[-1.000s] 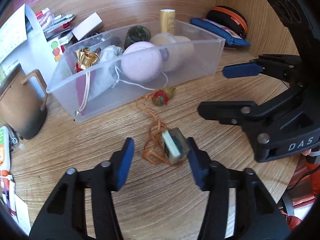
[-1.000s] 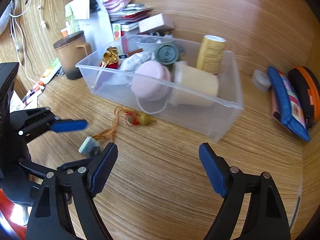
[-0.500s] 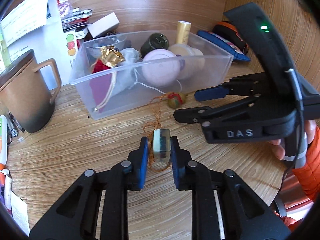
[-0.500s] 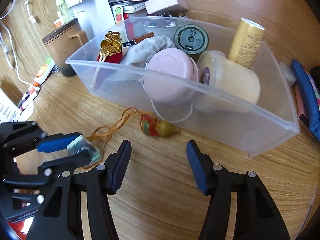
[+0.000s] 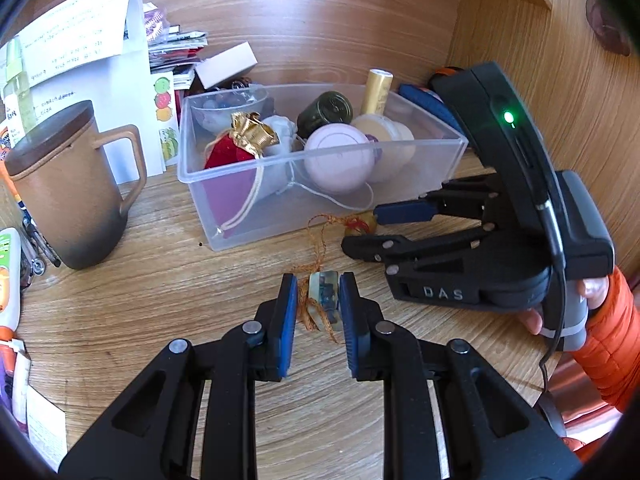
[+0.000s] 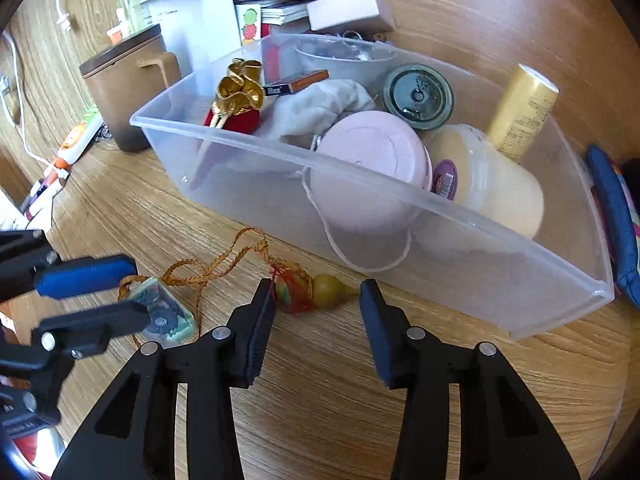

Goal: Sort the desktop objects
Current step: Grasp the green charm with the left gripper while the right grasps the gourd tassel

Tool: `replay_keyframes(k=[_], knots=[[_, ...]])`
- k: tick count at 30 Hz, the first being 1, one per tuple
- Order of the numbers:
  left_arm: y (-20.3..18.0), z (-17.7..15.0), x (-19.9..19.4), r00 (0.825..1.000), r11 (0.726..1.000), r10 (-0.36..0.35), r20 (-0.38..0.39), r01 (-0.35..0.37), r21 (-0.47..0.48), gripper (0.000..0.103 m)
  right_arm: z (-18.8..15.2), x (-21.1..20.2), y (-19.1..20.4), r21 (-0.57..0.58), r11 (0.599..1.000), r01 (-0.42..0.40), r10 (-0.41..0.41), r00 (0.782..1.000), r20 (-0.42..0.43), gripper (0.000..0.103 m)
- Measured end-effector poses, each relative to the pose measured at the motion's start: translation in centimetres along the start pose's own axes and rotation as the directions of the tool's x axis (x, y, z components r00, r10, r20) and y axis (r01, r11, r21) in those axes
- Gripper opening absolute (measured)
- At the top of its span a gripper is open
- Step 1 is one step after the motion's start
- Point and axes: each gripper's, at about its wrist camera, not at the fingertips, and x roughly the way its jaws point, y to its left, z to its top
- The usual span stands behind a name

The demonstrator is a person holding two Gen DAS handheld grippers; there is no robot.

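A charm lies on the wooden desk: a small green block (image 5: 325,297) on an orange braided cord (image 6: 208,268) that ends in a red knot and a yellow gourd bead (image 6: 328,291). My left gripper (image 5: 318,300) is shut on the green block, which also shows in the right wrist view (image 6: 166,312). My right gripper (image 6: 316,312) is open, its pads on either side of the gourd bead, apart from it. Behind stands a clear plastic bin (image 5: 224,216) (image 6: 560,268) that holds a pink round case (image 6: 368,160), jars and pouches.
A brown lidded mug (image 5: 64,184) stands left of the bin. Papers and small boxes (image 5: 120,40) are stacked behind it. Blue and orange pouches (image 6: 612,208) lie right of the bin by the side wall. Pens and a tube (image 5: 8,264) lie at the far left.
My right gripper has moved forward and down around the gourd bead and narrowed. My left gripper stays shut on the green block, now a bit closer to the bin.
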Motion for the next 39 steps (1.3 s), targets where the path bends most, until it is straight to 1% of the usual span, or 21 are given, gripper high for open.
replay_keyframes(k=[5,9,12,13,14,17,20,22,24,27,29,31,33,36,37,38,39], knots=[[0.2,0.1,-0.7,1.000,1.000,0.007,0.014,-0.007,-0.004,0.020,-0.4,-1.6,0.2,-0.012,1.000,-0.021,0.021,0.999,0.038,0.040],[-0.1,-0.1,-1.2,1.000,1.000,0.004,0.027,-0.004,0.001,0.020,-0.8,-3.2,-0.3,-0.021,1.000,0.000,0.002,0.997,0.081,0.040],[-1.0,-0.3,-1.6,0.999,1.000,-0.002,0.034,0.002,0.026,0.020,-1.0,-4.2,-0.9,-0.009,1.000,0.004,-0.003,0.995,0.098,0.040],[-1.5,-0.4,-1.6,0.999,0.999,-0.001,0.035,0.000,0.042,0.021,-0.8,-3.8,-0.2,-0.005,1.000,0.006,-0.006,0.995,0.101,0.040],[-2.0,-0.5,-1.6,0.999,0.998,0.003,0.035,-0.005,0.057,0.021,-1.0,-4.3,-0.8,0.002,1.000,0.009,-0.009,0.994,0.109,0.040],[-2.9,-0.5,-1.1,1.000,0.997,0.008,0.016,-0.010,0.080,0.021,-1.4,-5.2,-1.6,0.018,1.000,0.014,-0.016,0.992,0.125,0.040],[-3.1,-0.3,0.0,1.000,0.997,0.022,-0.013,-0.021,0.078,0.021,-1.9,-6.2,-2.5,0.036,0.999,0.015,-0.020,0.990,0.143,0.040],[-3.0,-0.1,0.3,0.999,0.997,0.035,-0.011,-0.034,0.076,0.021,-2.3,-6.9,-3.2,0.048,0.999,0.019,-0.026,0.988,0.154,0.040],[-3.0,0.2,0.5,0.999,0.997,0.031,-0.016,-0.029,0.069,0.021,-2.7,-7.4,-3.9,0.061,0.998,0.020,-0.029,0.987,0.159,0.040],[-3.1,0.4,0.7,0.998,0.996,0.055,-0.020,-0.054,0.075,0.021,-3.3,-7.8,-4.7,0.072,0.997,0.022,-0.033,0.986,0.162,0.040],[-3.0,0.4,0.7,0.998,0.996,0.062,-0.020,-0.060,0.070,0.027,-3.6,-8.0,-5.0,0.078,0.997,0.018,-0.031,0.986,0.165,0.040],[-3.1,0.4,0.8,0.997,0.994,0.080,-0.020,-0.079,0.073,0.031,-3.8,-7.9,-5.4,0.082,0.997,0.014,-0.027,0.986,0.165,0.040],[-3.1,0.3,0.5,0.997,0.995,0.076,-0.015,-0.075,0.071,0.035,-3.9,-7.7,-5.6,0.085,0.996,0.012,-0.025,0.987,0.159,0.040],[-3.1,-0.3,-0.9,0.999,0.996,0.039,0.028,-0.041,0.078,0.051,-3.8,-7.4,-5.6,0.091,0.996,0.003,-0.017,0.988,0.155,0.040],[-3.1,-0.6,-1.4,0.998,0.996,0.036,0.046,-0.040,0.085,0.058,-3.6,-7.4,-5.5,0.089,0.996,0.000,-0.014,0.987,0.159,0.040],[-3.1,-0.8,-1.8,0.998,0.995,0.034,0.057,-0.039,0.091,0.060,-3.2,-7.7,-5.3,0.083,0.997,-0.002,-0.012,0.986,0.168,0.040],[-3.1,-1.0,-2.0,0.998,0.995,0.034,0.059,-0.039,0.095,0.061,-2.9,-8.0,-5.2,0.077,0.997,-0.005,-0.009,0.984,0.178,0.040]])
